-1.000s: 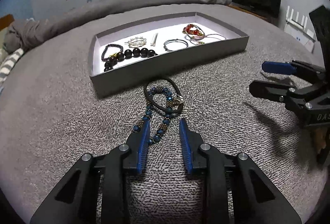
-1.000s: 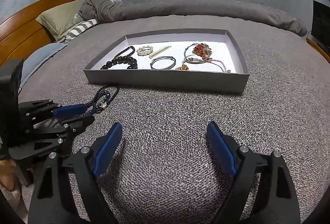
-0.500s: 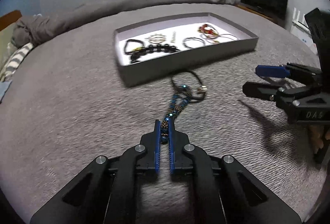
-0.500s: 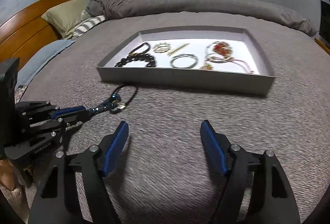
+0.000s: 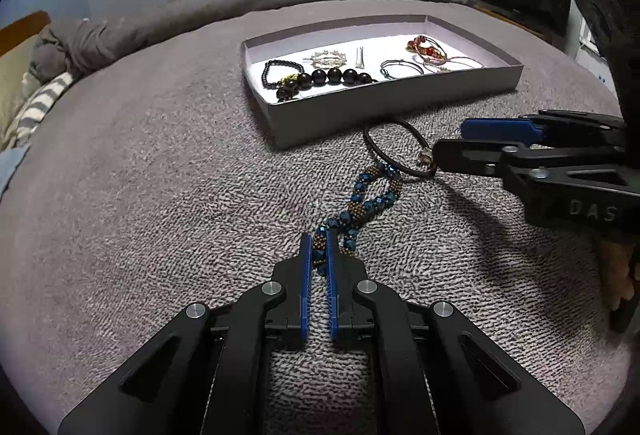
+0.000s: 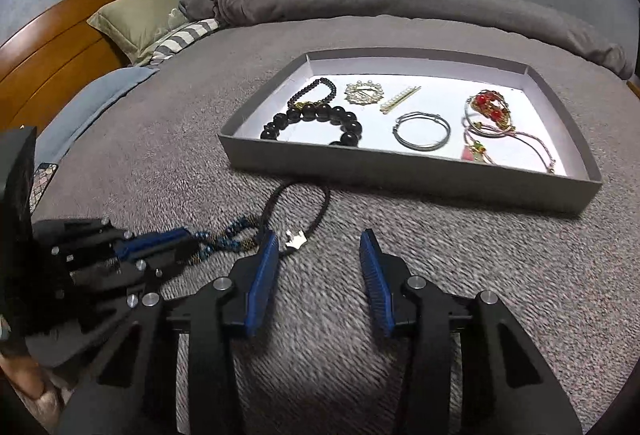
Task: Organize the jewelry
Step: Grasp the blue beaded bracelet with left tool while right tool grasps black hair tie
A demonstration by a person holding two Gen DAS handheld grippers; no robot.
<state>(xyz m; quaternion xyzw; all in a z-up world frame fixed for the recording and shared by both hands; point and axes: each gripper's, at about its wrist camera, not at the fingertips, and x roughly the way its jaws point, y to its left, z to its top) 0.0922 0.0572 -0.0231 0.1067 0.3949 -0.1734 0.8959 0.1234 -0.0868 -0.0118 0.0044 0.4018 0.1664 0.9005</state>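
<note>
A faceted blue-and-bronze beaded necklace (image 5: 370,195) with a black cord loop lies on the nubby grey bed (image 5: 160,195) before the tray (image 5: 400,107). Left claw (image 5: 319,249) pinches its beads; right claw (image 6: 316,255) gapes beside its clasp.

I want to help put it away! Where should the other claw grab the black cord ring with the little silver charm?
Grip the black cord ring on its free right arc, beyond the charm, coming from above and its right side. There the right gripper clears the blue beaded bracelet tangled on the left and the tray behind.
</note>
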